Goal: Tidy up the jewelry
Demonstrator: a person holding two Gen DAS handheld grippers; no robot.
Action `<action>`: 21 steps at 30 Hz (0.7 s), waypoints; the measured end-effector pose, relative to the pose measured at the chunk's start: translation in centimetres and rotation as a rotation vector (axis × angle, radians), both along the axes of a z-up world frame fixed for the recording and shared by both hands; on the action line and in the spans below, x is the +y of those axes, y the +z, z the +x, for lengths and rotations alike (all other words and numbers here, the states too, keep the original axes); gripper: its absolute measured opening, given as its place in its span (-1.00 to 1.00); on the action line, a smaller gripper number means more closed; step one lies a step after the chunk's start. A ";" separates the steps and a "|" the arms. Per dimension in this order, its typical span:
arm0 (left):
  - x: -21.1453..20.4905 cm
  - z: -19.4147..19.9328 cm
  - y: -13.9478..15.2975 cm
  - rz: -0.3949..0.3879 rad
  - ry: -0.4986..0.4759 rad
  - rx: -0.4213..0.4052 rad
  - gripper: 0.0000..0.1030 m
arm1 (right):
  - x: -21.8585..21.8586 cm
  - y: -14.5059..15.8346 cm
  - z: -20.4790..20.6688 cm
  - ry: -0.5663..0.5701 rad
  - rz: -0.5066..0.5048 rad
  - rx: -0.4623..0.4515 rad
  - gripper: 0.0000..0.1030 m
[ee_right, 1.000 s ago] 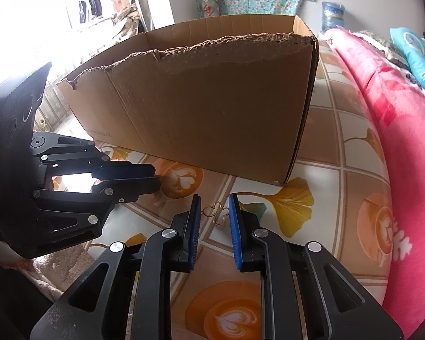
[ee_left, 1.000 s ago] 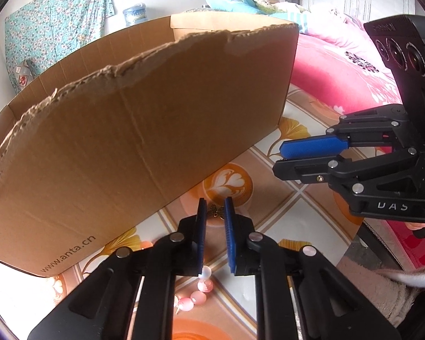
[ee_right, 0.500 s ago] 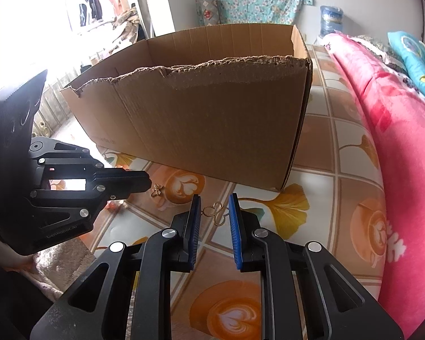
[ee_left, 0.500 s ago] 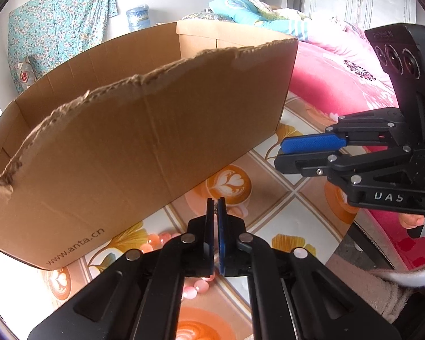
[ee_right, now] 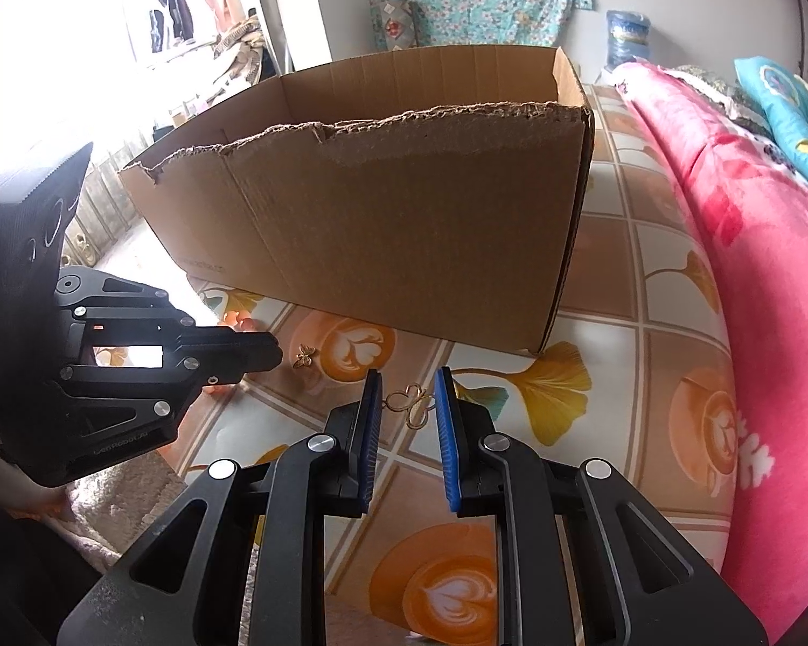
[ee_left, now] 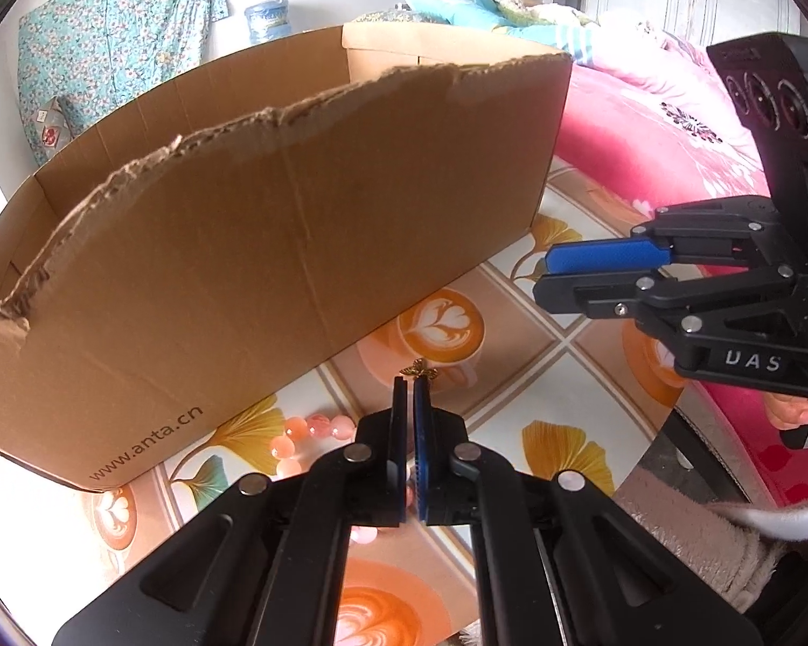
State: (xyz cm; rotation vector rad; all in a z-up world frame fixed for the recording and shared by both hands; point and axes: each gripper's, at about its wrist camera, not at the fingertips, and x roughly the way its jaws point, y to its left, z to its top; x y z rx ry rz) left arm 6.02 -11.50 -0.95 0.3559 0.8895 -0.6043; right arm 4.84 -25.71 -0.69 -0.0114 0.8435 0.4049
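My left gripper [ee_left: 410, 383] is shut on a small gold butterfly earring [ee_left: 419, 372] and holds it above the tablecloth; the earring also shows in the right wrist view [ee_right: 304, 356] at the left gripper's tip [ee_right: 272, 358]. My right gripper [ee_right: 404, 390] is open, its blue pads either side of a gold butterfly-shaped ring piece [ee_right: 410, 402] lying on the cloth. It also shows in the left wrist view [ee_left: 544, 277]. A pink bead bracelet [ee_left: 307, 433] lies by the box.
A big open cardboard box [ee_left: 242, 247] with a torn front rim stands just beyond both grippers, also in the right wrist view [ee_right: 404, 215]. The patterned tablecloth [ee_right: 646, 290] covers the table. A pink blanket [ee_right: 770, 269] lies on the right.
My left gripper closed on the gold butterfly earring and lifted it off the cloth. The right gripper stayed open around the gold ring piece.
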 end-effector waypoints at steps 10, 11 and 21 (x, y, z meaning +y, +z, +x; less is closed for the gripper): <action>-1.5 0.4 -0.4 0.004 -0.022 0.010 -0.96 | -0.3 0.0 0.1 -0.008 0.013 0.003 -0.66; -1.6 0.4 -0.4 0.004 -0.025 0.008 -0.96 | -0.4 -0.1 0.1 -0.009 0.014 0.004 -0.66; -1.0 0.4 0.1 -0.087 -0.023 0.005 -0.82 | -0.4 -0.2 0.1 -0.012 0.024 0.009 -0.66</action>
